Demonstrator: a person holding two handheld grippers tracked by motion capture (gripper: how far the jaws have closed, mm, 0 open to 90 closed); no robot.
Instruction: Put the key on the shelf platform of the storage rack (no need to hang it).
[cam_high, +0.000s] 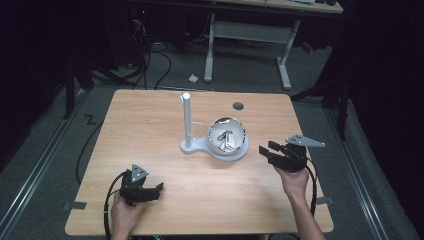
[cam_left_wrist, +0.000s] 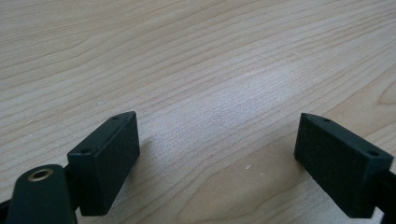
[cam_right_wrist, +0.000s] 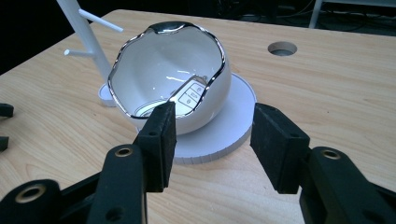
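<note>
A white egg-shaped bowl with a silver jagged rim sits on a round white base near the table's middle. Inside it lies a car key fob. A white post with pegs rises from the same base, left of the bowl. My right gripper is open to the right of the bowl, jaws pointing at it, empty. My left gripper rests near the front left, held by a hand, open over bare wood.
The wooden table has a round cable hole at the back right. Behind the table stand a white desk frame and cables on the floor. Both forearms enter from the bottom edge.
</note>
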